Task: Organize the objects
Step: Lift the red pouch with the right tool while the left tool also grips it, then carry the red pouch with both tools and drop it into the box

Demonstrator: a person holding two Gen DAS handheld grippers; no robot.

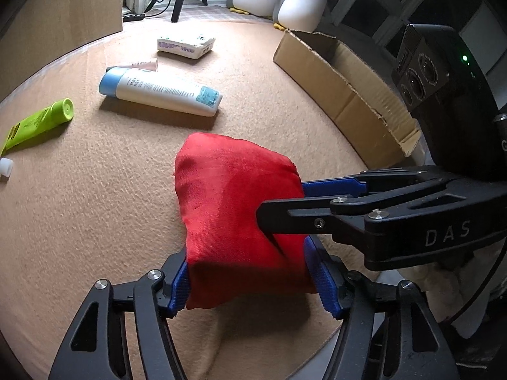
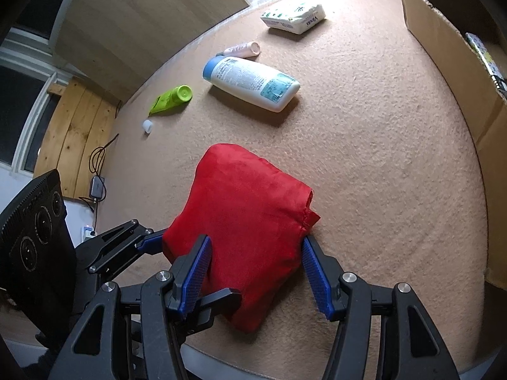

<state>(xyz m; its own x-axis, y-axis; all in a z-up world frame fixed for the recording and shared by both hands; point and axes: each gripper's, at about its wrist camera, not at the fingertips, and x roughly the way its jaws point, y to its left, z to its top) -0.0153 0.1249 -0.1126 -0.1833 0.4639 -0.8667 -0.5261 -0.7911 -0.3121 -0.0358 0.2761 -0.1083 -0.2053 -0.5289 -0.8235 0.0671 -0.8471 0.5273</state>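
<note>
Left gripper (image 1: 250,280): clamped on the near end of the red cloth bag (image 1: 237,215), blue pads pressed into both sides. Ahead and to its left on the beige mat (image 1: 95,190): green tube (image 1: 38,123), white bottle (image 1: 161,90), tissue pack (image 1: 185,44). Right gripper (image 2: 253,272): jaws spread, straddling the same bag, left pad touching, right pad just beside. Cardboard box (image 2: 450,50) farther right.

We can't see the red bag's (image 1: 237,215) near end, hidden between left gripper (image 1: 250,280) pads. Cardboard box (image 2: 450,47) runs off frame. Green tube (image 1: 35,125) tail cut off; bottle (image 2: 253,80) print unreadable.
</note>
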